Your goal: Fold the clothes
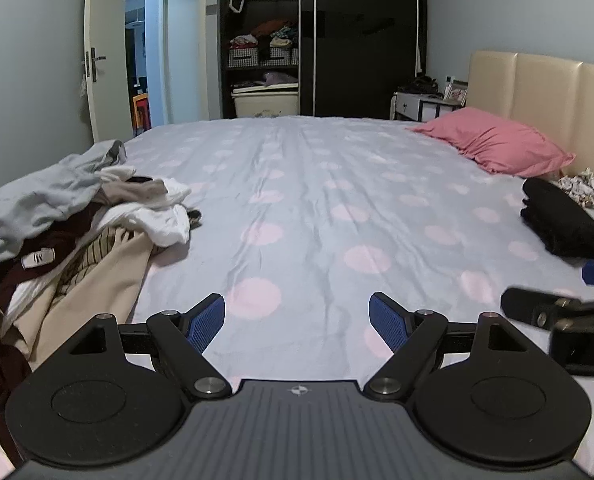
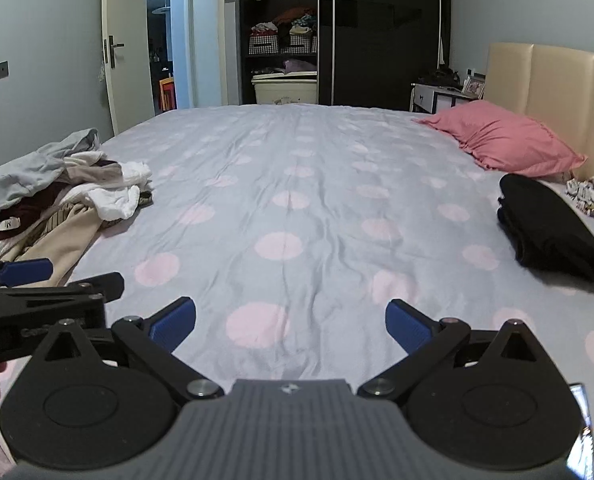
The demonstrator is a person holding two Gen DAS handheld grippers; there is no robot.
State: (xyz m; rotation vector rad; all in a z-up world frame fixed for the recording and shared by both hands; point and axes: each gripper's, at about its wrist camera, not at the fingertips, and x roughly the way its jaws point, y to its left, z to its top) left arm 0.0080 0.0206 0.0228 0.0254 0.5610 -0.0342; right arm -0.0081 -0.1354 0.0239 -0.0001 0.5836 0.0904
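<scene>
A pile of unfolded clothes [image 1: 69,216] in grey, white, beige and maroon lies on the left side of the bed; it also shows in the right wrist view [image 2: 57,200]. A folded black garment [image 1: 565,220] lies on the right side, also in the right wrist view [image 2: 549,228]. My left gripper [image 1: 297,320] is open and empty, low over the sheet near the front edge. My right gripper [image 2: 291,324] is open and empty beside it. The right gripper shows at the right edge of the left wrist view [image 1: 557,292]; the left gripper shows at the left edge of the right wrist view [image 2: 61,276].
The bed sheet [image 1: 317,200] is light blue with pink dots. A pink pillow [image 1: 493,140] lies by the beige headboard [image 1: 545,84]. A crumpled patterned cloth [image 1: 585,190] lies near the headboard. A dark wardrobe [image 1: 337,36], a nightstand [image 1: 421,104] and an open door [image 1: 105,52] stand beyond the bed.
</scene>
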